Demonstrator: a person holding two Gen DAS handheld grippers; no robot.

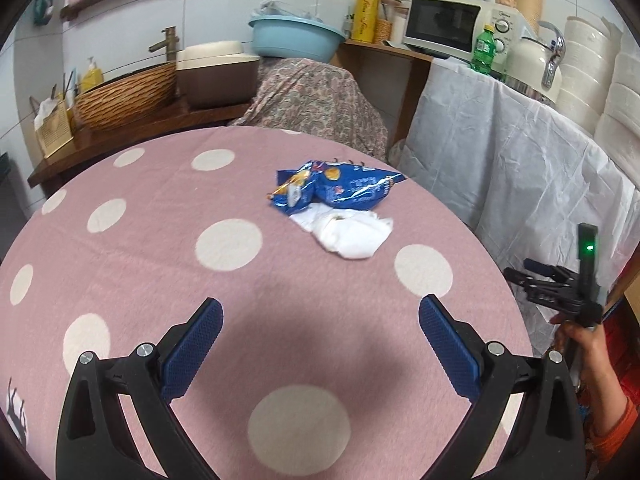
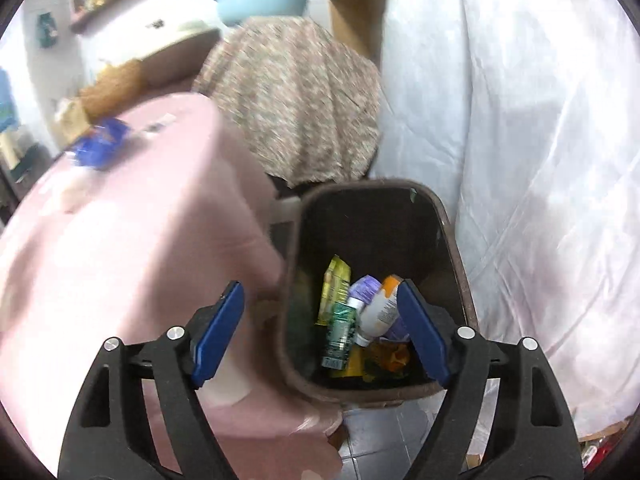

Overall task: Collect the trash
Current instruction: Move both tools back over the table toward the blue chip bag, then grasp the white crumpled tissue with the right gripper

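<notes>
Now both grippers hang empty.
Left gripper (image 1: 320, 332) spread above the table (image 1: 140, 264); right gripper (image 2: 320, 328) spread over the bin (image 2: 452, 240); chip bag (image 1: 340, 188) near the table's far edge.

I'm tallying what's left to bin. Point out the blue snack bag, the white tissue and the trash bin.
blue snack bag (image 1: 340, 190), left wrist view, middle of the crumpled foil.
white tissue (image 1: 348, 232), left wrist view, centre of the wad.
trash bin (image 2: 460, 264), right wrist view, right rim.

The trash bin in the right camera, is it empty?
No, the brown trash bin already holds a white bottle, a green can and a yellow wrapper.
</notes>
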